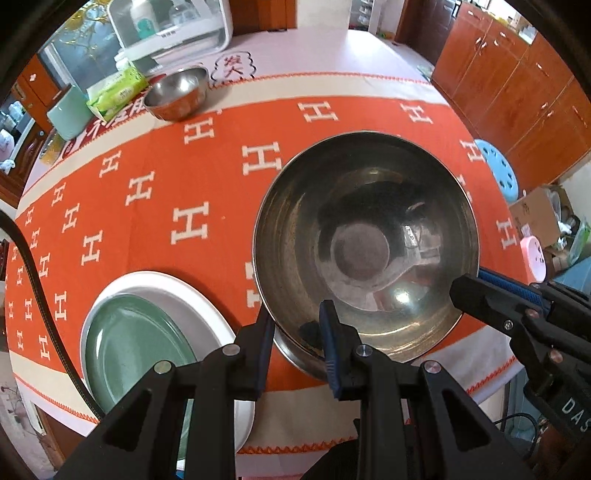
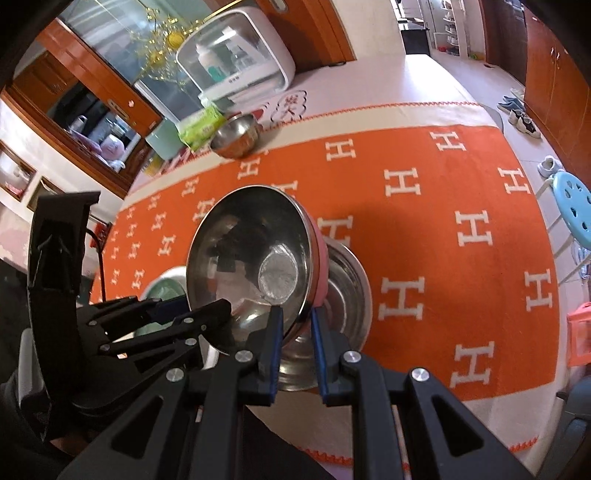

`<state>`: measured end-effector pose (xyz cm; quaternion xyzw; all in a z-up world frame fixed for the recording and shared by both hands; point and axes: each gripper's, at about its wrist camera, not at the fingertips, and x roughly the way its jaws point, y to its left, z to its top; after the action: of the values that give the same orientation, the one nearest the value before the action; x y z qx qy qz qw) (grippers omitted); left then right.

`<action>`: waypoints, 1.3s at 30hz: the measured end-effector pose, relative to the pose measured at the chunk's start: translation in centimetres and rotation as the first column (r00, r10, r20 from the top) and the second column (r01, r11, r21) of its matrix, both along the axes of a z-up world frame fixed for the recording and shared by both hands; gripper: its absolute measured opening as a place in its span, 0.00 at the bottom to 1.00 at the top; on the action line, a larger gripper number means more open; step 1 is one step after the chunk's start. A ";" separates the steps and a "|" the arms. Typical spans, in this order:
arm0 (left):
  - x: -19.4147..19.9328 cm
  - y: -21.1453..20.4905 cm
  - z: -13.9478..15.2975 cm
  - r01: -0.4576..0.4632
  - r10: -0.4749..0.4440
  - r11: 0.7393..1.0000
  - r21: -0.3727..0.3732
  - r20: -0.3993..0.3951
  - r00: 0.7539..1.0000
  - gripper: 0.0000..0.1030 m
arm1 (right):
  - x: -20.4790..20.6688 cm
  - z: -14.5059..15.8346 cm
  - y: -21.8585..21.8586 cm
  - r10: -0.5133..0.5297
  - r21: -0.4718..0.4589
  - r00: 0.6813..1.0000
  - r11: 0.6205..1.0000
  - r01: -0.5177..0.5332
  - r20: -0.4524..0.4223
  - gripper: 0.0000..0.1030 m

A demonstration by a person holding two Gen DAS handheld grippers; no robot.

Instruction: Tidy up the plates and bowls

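A large steel bowl [image 1: 365, 240] with a pink outer side [image 2: 320, 266] is held tilted above the orange cloth. My left gripper [image 1: 293, 332] is shut on its near rim. My right gripper [image 2: 297, 328] is shut on the rim too, and it shows at the right of the left wrist view [image 1: 480, 295]. Another steel bowl [image 2: 349, 291] sits on the cloth right under and behind the held one. A green plate [image 1: 129, 343] lies in a white plate [image 1: 207, 306] at the near left. A small steel bowl [image 1: 177, 92] stands at the far left.
A green tissue pack [image 1: 118, 88], a mint cup [image 1: 68, 110] and a white appliance [image 1: 173, 26] stand at the table's far left. A blue stool [image 1: 496, 170] stands off the right edge. Wooden cabinets [image 1: 517, 74] line the right wall.
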<state>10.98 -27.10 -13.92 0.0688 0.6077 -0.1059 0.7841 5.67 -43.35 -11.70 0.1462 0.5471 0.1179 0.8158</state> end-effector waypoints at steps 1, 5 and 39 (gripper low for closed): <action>0.0 -0.2 -0.2 0.003 -0.003 1.000 0.004 -0.006 1.000 0.22 | 0.0 -0.2 0.0 0.001 -0.008 1.000 1.000 -0.001 -0.009 0.15; -0.1 -0.4 -1.2 0.012 -0.012 1.000 0.009 -0.046 0.999 0.22 | 0.1 -1.0 0.1 0.013 -0.018 0.999 1.000 -0.014 -0.051 0.15; -0.4 1.5 1.1 -0.027 0.031 0.993 -0.112 0.033 0.999 0.37 | 1.5 -2.4 1.1 0.107 0.003 0.989 0.994 -0.108 -0.097 0.17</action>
<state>10.63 -25.61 -12.84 0.0177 0.5880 -0.1271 0.7986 7.22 -42.21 -14.14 0.1210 0.5933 0.1538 0.7808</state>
